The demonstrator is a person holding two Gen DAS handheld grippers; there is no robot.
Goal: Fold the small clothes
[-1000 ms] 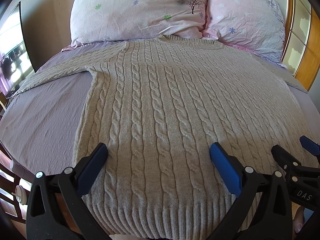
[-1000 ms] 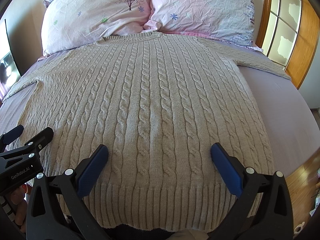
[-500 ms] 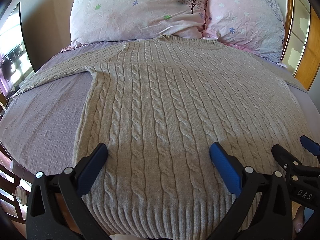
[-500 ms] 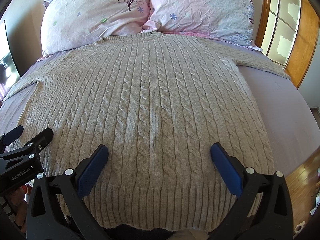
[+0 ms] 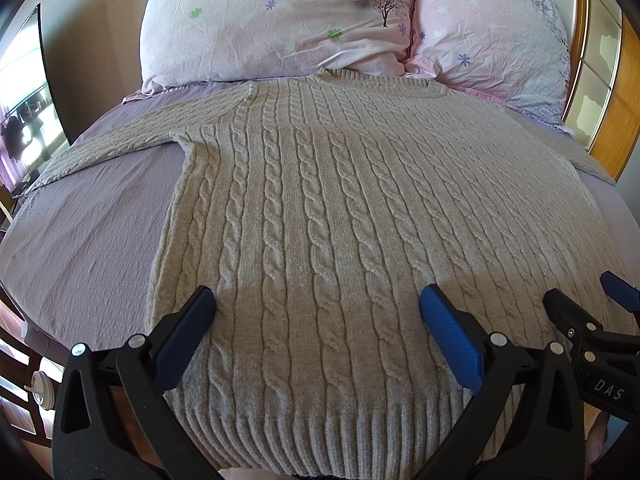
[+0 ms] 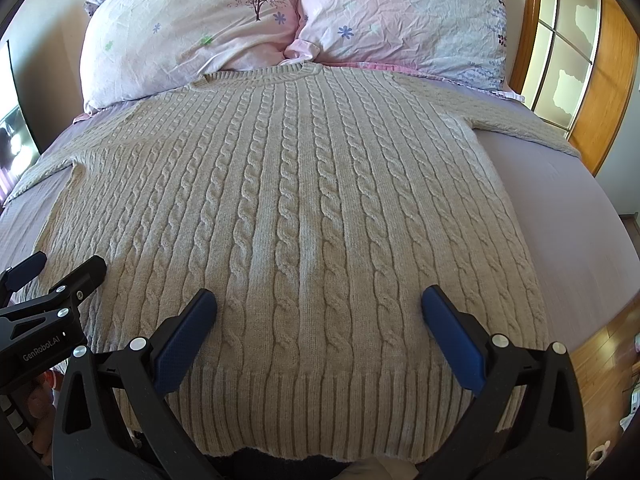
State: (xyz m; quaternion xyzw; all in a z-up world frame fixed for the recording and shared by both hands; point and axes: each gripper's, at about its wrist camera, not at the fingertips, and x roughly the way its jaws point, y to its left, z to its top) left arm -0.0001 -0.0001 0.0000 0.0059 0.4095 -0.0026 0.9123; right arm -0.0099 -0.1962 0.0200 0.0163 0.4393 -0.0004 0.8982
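A beige cable-knit sweater lies flat on the bed, collar toward the pillows, sleeves spread out to both sides, ribbed hem nearest me. It also fills the right wrist view. My left gripper is open and empty, hovering over the left half of the hem area. My right gripper is open and empty over the right half of the hem area. The right gripper shows at the right edge of the left wrist view; the left gripper shows at the left edge of the right wrist view.
The sweater lies on a lilac bedsheet. Two pink floral pillows lean at the head. A wooden-framed window or door is on the right. Wooden floor shows at the bed's right edge.
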